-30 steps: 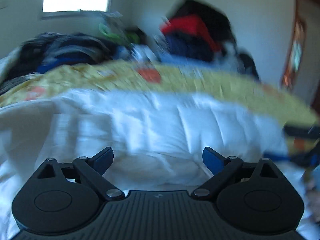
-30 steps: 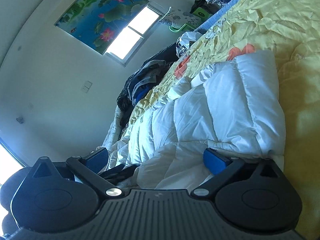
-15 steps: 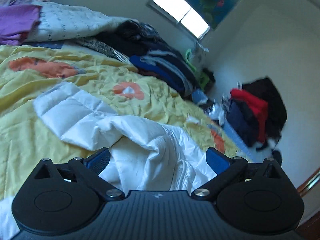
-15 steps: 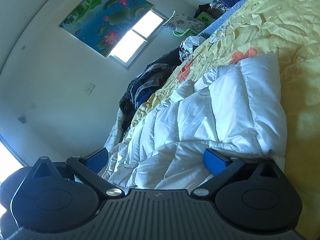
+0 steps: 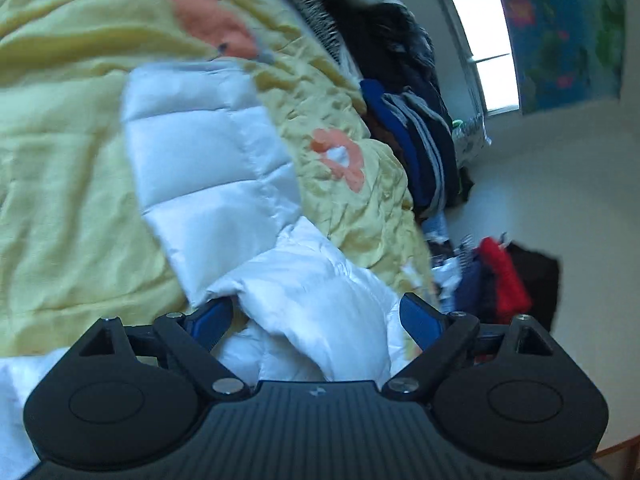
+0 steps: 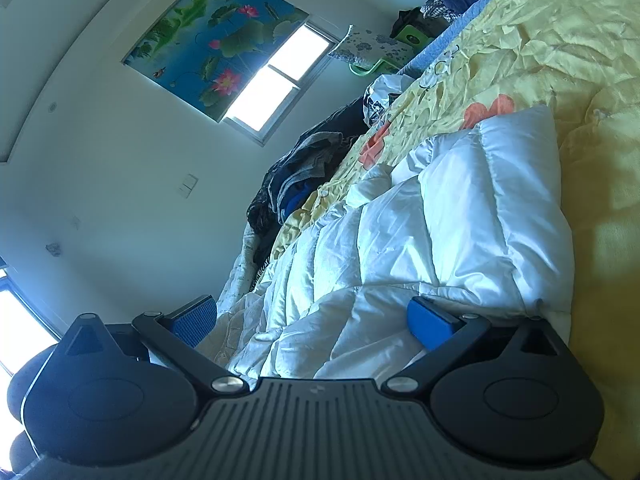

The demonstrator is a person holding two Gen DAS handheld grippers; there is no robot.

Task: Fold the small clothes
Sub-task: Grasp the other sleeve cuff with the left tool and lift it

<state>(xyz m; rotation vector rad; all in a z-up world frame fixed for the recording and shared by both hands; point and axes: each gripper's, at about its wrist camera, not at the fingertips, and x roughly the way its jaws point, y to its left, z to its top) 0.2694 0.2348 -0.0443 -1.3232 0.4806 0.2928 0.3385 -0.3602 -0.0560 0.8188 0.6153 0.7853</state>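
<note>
White quilted puffer jacket (image 5: pixel 224 184) bunched between blue pads of both hand-held grippers. Left hand-held gripper (image 5: pixel 316 314) wide open, fabric bulging between fingers, unclamped. Right hand-held gripper (image 6: pixel 316 318) likewise wide open. Jacket lies spread on yellow flowered bedspread (image 6: pixel 560 48); dark clothes heap (image 5: pixel 416 120) beyond, against wall.

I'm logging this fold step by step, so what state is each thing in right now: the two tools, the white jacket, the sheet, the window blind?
left tool: open, white fabric between its fingers
right tool: open, fabric bunched between its fingers
white puffer jacket: lying rumpled on the bed, sleeve spread out flat
yellow bedsheet: spread out, wrinkled
lotus-print blind: partly down, panes below uncovered
</note>
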